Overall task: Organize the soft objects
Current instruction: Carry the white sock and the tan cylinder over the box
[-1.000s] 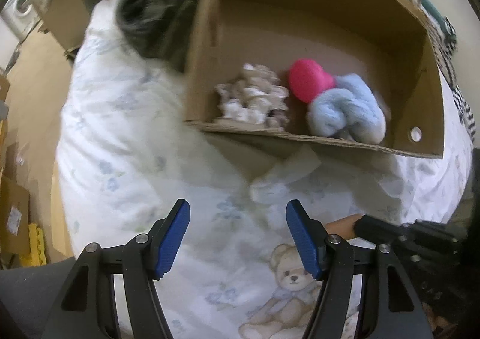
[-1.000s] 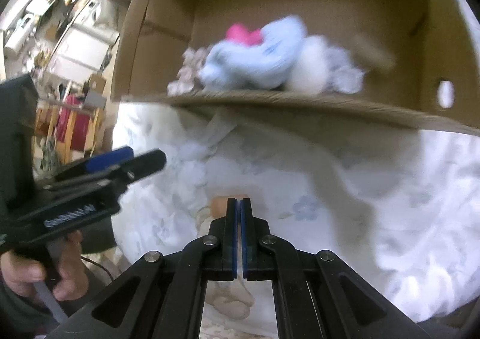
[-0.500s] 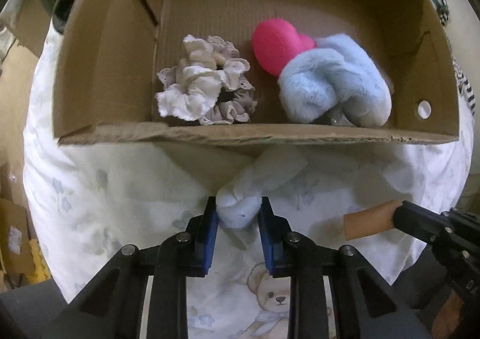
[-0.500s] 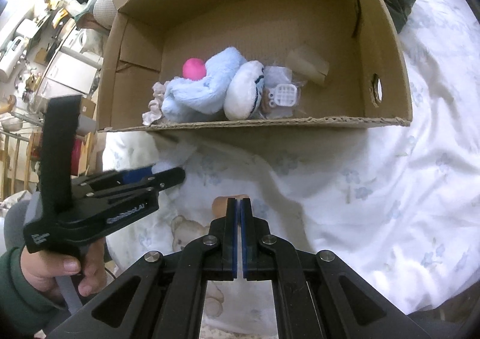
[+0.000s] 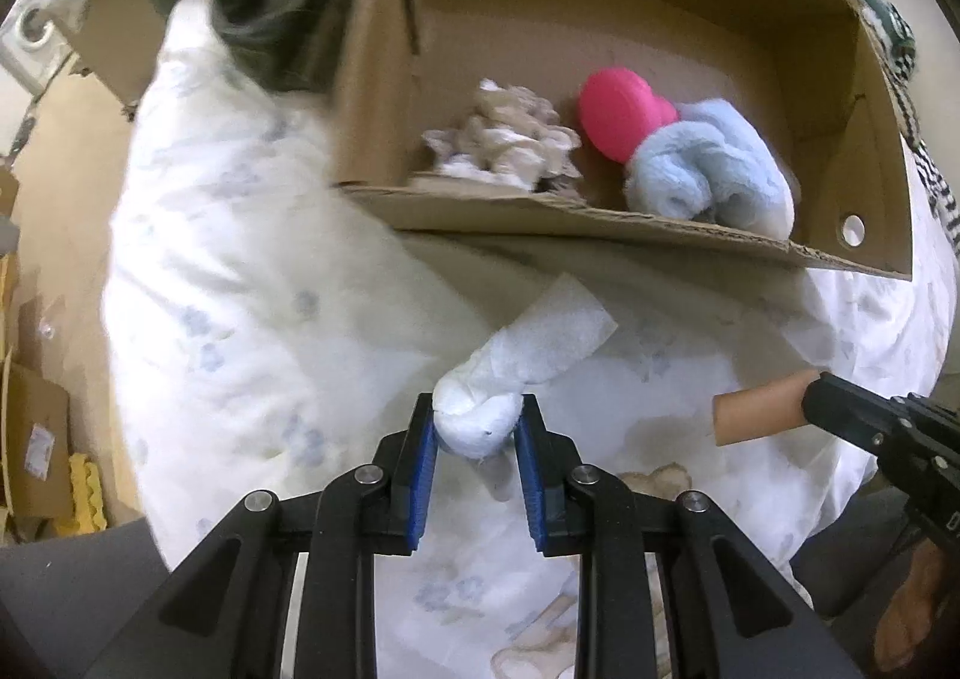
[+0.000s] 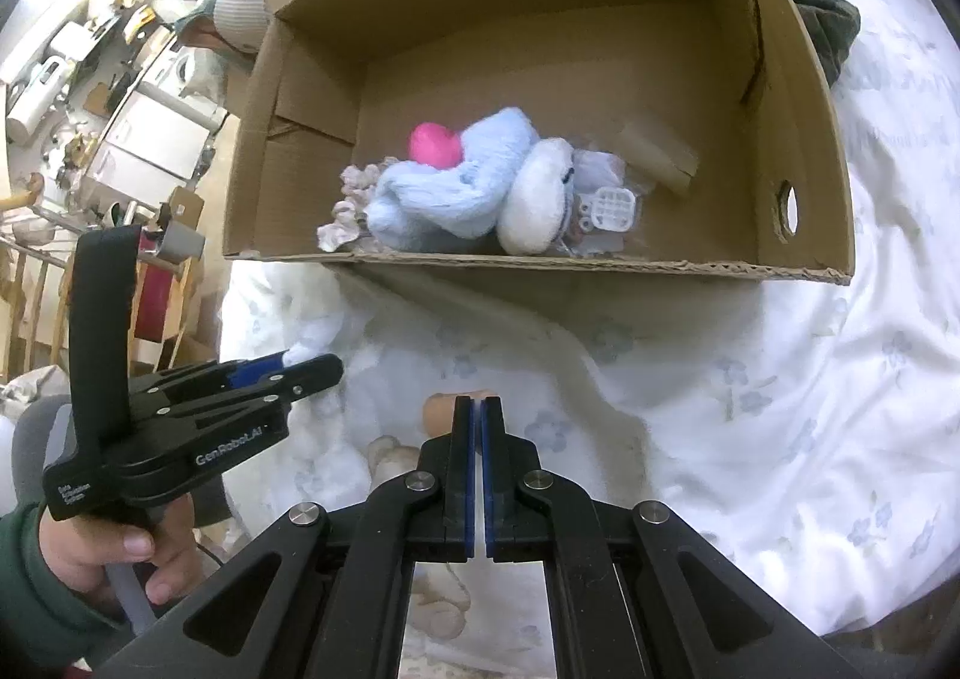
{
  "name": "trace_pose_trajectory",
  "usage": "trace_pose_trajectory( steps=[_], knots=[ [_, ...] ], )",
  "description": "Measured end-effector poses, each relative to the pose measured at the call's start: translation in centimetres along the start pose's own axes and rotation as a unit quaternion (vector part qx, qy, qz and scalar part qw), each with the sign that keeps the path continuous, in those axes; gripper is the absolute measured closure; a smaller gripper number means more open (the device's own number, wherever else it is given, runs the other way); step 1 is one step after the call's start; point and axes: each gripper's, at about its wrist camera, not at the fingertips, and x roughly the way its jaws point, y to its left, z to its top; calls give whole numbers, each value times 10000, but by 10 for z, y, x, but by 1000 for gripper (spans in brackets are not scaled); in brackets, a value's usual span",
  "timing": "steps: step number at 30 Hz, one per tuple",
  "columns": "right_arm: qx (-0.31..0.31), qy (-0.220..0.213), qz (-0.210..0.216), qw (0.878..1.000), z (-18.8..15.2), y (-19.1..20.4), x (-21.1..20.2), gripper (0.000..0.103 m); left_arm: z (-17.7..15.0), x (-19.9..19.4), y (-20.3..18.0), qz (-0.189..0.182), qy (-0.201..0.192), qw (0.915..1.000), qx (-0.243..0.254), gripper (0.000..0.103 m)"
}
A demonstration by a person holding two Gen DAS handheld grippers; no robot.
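Left gripper clamped on white sock, above the quilt.
Sock's free end points to 1 o'clock toward cardboard box. Right gripper fingers nearly touching, pinching a tan cardboard tube. Blue plush lies in box.

Both cameras sit low over the bed, each looking forward along its own fingers toward the open box. The left view faces the box from its left front, close to the near wall, with the right gripper entering at its right edge. The right view stands a little further back and higher, seeing deeper into the box, with the left gripper at its left. Both share the box's contents and the quilt before it.
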Motion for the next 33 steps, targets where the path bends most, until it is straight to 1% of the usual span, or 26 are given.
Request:
trace_pose_trajectory(
  steps=[6,9,11,13,14,20,25,29,31,33],
  knots=[
    [-53,-166,174,9997,0,10,-12,99,-9,-38,26,-75,-332,9986,-395,80],
    [-82,-306,298,9991,1,16,-23,99,-21,-56,27,-69,-478,9979,-430,80],
    [-79,-406,415,9983,4,19,-31,99,-29,-74,27,-75,-665,9968,-446,80],
    [-109,-495,490,9975,8,24,-38,99,-22,-93,32,-42,-825,9955,-468,80],
    [-143,-556,518,9970,11,27,-43,99,-19,-103,31,-9,-967,9943,-443,80],
    [-62,-970,665,9930,32,26,-76,99,14,-139,20,149,-1510,9883,-178,80],
    [50,-1304,534,9900,56,12,-98,99,44,-148,7,215,-1712,9850,84,80],
    [227,-1542,446,9868,70,-9,-108,99,67,-141,5,211,-1770,9839,88,80],
    [328,-1595,400,9858,75,-19,-107,99,76,-135,2,214,-1779,9838,68,80],
    [501,-1543,389,9860,79,-30,-100,99,84,-128,-2,278,-1777,9836,102,80]
  ],
)
